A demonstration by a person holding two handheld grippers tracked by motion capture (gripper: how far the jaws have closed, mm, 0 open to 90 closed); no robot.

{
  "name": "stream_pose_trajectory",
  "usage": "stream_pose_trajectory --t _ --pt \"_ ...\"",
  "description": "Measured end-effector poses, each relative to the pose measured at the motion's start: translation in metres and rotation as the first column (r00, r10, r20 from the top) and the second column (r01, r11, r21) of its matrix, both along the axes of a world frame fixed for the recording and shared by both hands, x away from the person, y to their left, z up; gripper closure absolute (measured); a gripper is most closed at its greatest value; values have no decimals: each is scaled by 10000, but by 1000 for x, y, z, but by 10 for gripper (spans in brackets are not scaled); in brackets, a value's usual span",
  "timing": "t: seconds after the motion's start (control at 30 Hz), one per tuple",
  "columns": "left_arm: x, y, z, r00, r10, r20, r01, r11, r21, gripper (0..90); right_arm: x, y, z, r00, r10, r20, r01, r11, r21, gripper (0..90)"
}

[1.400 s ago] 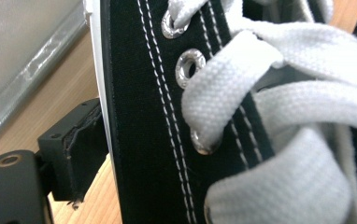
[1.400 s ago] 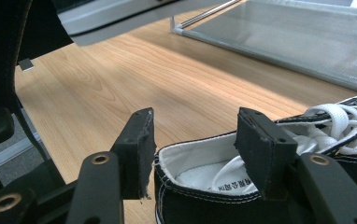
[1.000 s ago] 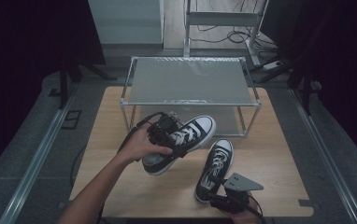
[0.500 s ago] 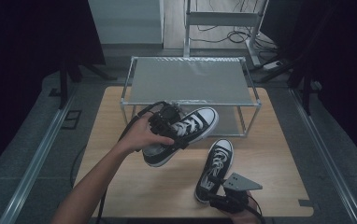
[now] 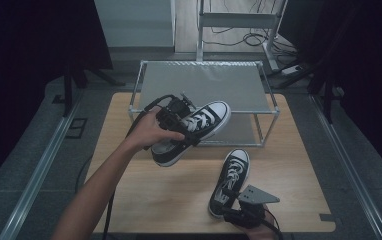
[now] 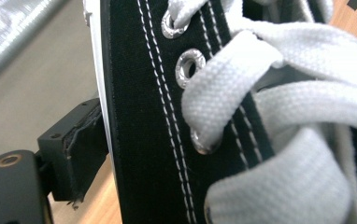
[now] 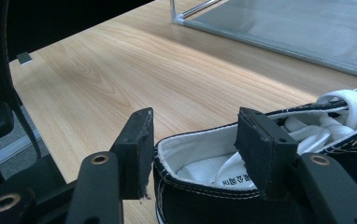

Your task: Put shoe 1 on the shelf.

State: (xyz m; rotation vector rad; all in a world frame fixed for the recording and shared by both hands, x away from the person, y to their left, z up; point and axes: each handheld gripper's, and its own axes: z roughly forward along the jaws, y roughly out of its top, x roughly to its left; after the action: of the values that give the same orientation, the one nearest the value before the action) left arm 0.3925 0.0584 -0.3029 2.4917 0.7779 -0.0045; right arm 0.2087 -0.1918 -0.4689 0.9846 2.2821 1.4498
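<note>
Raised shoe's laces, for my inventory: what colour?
White laces on the black raised shoe; clearest in the left gripper view.

rack (image 5: 204,85): back of worktop (image 5: 129,195) | lifted shoe (image 5: 191,132): off worktop, in front of rack, left of centre, toe toward rack | second shoe (image 5: 229,180): on worktop, front right, toe toward rack, well apart from first

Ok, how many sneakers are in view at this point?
2. One sneaker is held up by the left gripper in front of the rack; the other sneaker lies on the table, with the right gripper at its heel.
</note>
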Motion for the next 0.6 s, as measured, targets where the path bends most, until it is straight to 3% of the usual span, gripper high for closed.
stream_pose_trajectory --t 0.3,0.6 --pt "19 -1 15 9994 357 19 -356 9994 -45 135 0 -1 0 10000 12 -41 -12 10000 26 465" --pt "40 -5 28 9966 799 -211 -800 9968 -10 135 1 -1 0 10000 -14 -67 14 10000 57 463"
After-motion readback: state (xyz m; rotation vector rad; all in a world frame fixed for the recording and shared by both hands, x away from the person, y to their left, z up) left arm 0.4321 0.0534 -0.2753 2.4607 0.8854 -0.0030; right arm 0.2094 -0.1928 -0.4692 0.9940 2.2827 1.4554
